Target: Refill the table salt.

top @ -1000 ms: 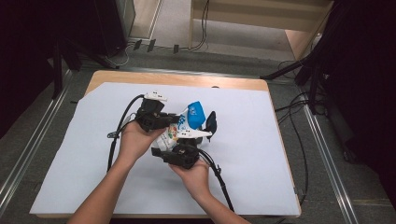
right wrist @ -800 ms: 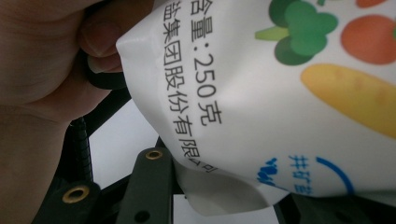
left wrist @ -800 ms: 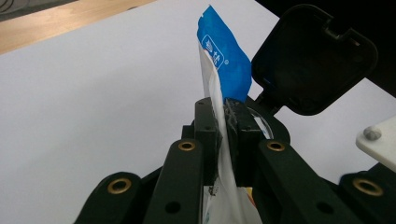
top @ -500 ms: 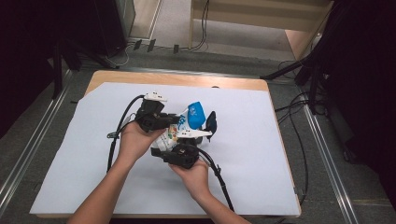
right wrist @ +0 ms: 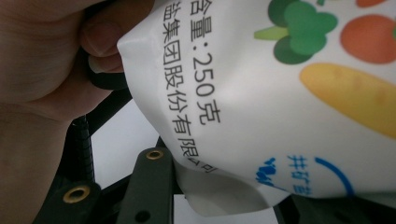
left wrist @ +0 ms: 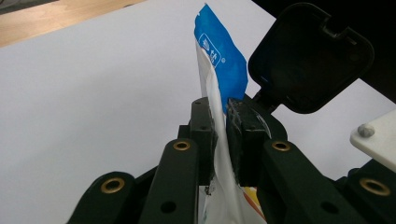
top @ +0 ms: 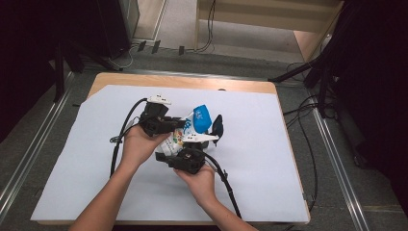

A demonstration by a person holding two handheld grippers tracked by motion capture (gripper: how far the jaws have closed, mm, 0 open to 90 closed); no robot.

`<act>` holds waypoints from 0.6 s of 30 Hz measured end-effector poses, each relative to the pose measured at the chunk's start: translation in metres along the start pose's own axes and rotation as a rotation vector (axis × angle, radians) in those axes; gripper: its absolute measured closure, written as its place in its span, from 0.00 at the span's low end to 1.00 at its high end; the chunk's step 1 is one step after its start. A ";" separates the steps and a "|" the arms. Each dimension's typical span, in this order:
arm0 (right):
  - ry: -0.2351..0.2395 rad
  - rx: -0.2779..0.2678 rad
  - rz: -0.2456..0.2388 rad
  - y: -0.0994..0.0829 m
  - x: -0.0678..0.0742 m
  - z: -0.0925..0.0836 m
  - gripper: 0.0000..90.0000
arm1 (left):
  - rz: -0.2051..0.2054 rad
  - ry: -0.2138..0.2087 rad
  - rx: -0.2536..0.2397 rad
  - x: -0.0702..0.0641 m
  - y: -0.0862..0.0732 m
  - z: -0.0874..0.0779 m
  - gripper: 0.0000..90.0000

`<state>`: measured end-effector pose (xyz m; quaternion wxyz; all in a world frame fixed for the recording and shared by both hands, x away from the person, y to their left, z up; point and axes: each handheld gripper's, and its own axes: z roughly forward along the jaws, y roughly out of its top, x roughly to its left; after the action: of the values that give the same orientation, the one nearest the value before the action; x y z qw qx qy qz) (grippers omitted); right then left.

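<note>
A white pouch (top: 179, 139) with a blue top and printed vegetables is held up over the middle of the table between both grippers. My left gripper (top: 185, 124) comes in from the left; in the left gripper view (left wrist: 222, 128) its jaws have just been opening a little, but the pads still pinch the pouch's thin edge (left wrist: 224, 70). My right gripper (top: 192, 138) reaches up from below around the pouch's lower body. The pouch (right wrist: 261, 93) hides most of its jaws in the right gripper view, where one finger (right wrist: 149, 175) touches the pouch's bottom edge.
A white sheet (top: 269, 159) covers most of the wooden table (top: 183, 82). Cables trail from both grippers toward the near edge. Dark stands and cables sit on the floor at the right, beyond the table.
</note>
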<state>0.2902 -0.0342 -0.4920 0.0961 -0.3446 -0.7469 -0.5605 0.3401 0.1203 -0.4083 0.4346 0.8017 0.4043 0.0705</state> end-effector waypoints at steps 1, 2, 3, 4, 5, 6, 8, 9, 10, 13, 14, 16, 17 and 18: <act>0.002 -0.001 0.002 0.000 0.000 0.000 0.77 | -0.001 0.001 0.001 0.000 0.000 0.000 0.91; 0.004 -0.003 0.005 0.000 0.000 0.000 0.77 | -0.001 -0.001 0.001 0.000 0.000 0.000 0.90; 0.006 -0.003 0.008 0.000 0.000 0.000 0.77 | 0.002 0.000 0.003 0.000 0.000 -0.001 0.90; 0.007 -0.003 0.010 0.000 0.000 0.000 0.77 | 0.001 0.000 0.002 0.000 0.000 -0.001 0.90; 0.007 -0.003 0.010 0.000 0.000 0.000 0.77 | 0.000 -0.003 0.001 0.000 0.000 0.000 0.90; 0.008 -0.003 0.010 0.000 0.000 0.000 0.77 | 0.000 -0.003 0.001 0.000 0.000 0.000 0.90; 0.008 -0.003 0.010 0.000 -0.001 0.000 0.77 | 0.001 0.001 0.002 -0.001 0.000 0.000 0.91; 0.009 -0.003 0.010 0.000 -0.001 0.000 0.77 | 0.003 -0.002 0.002 -0.001 0.000 0.000 0.91; 0.008 -0.002 0.009 0.000 -0.001 0.000 0.77 | 0.008 0.000 -0.001 -0.001 0.000 0.000 0.91; 0.008 0.000 0.007 0.000 -0.001 0.000 0.77 | 0.009 0.001 -0.006 -0.002 0.000 0.000 0.91; 0.007 0.001 0.006 0.000 -0.001 0.000 0.77 | 0.009 0.000 -0.005 -0.002 0.000 0.000 0.91; 0.007 0.000 0.006 0.000 -0.001 0.000 0.77 | 0.011 -0.001 -0.003 -0.001 0.000 0.000 0.91; 0.007 0.000 0.006 0.000 -0.001 0.000 0.77 | 0.009 -0.001 -0.003 -0.001 0.000 0.000 0.91; 0.007 0.000 0.006 0.000 -0.001 0.000 0.77 | 0.008 -0.003 -0.002 -0.001 0.000 0.000 0.90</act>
<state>0.2907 -0.0347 -0.4923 0.1004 -0.3450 -0.7455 -0.5614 0.3392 0.1199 -0.4083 0.4358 0.8029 0.4003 0.0716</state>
